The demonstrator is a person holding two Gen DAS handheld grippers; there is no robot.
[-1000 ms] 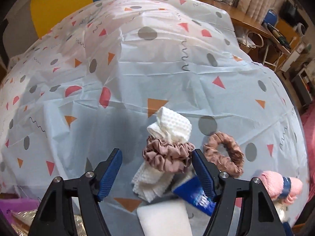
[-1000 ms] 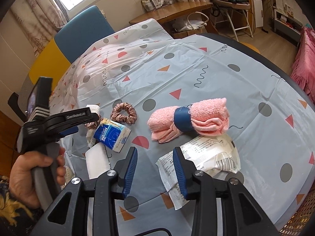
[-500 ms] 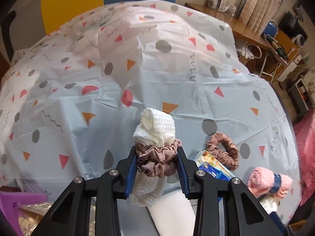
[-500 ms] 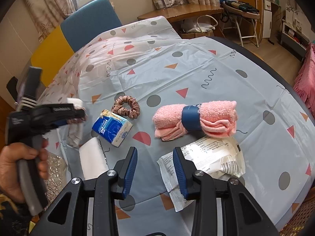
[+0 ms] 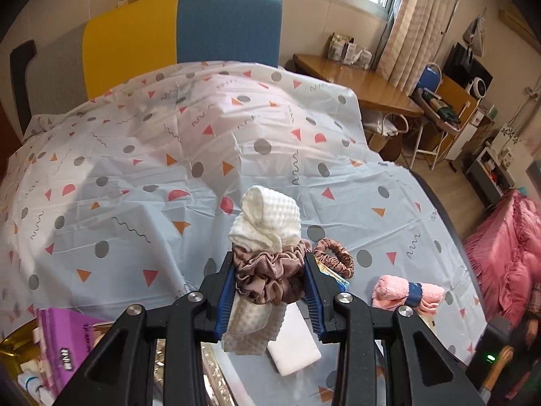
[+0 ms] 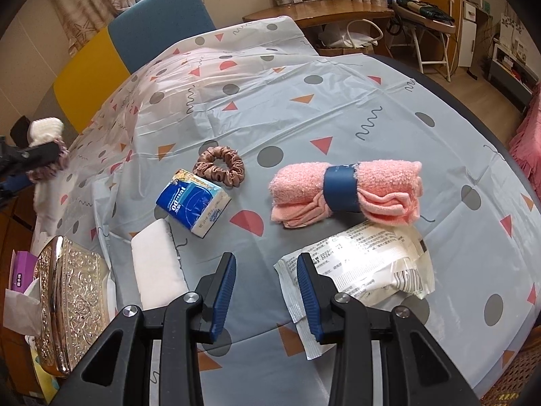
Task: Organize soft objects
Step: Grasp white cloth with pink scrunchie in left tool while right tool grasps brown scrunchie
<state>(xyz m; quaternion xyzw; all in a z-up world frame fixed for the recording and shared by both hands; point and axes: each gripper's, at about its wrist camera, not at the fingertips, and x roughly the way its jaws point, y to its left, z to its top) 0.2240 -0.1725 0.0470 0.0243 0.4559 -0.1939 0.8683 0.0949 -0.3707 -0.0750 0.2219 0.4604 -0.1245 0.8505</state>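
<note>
A: Left gripper [image 5: 270,291]?
B: Fingers clamped on a rolled white waffle cloth [image 5: 267,223] banded by a mauve scrunchie [image 5: 270,270], held up off the desk [image 5: 135,203].
A: Right gripper [image 6: 265,291]?
B: Fingers parted a moderate way, holding nothing, hovering over the desk's near edge; right finger overlaps a white plastic packet [image 6: 365,264].
A: Near stuff?
B: White folded pad [image 6: 157,264] left of the fingers, ornate gold box [image 6: 71,304] at the desk's left edge.
A: Further out?
B: Blue tissue pack [image 6: 194,203], beyond it a second scrunchie [image 6: 219,165] flat on the desk. Pink towel roll [image 6: 348,193] with a blue band sits just behind the packet.
A: Back?
B: Blue-and-yellow chair [image 5: 182,34].
</note>
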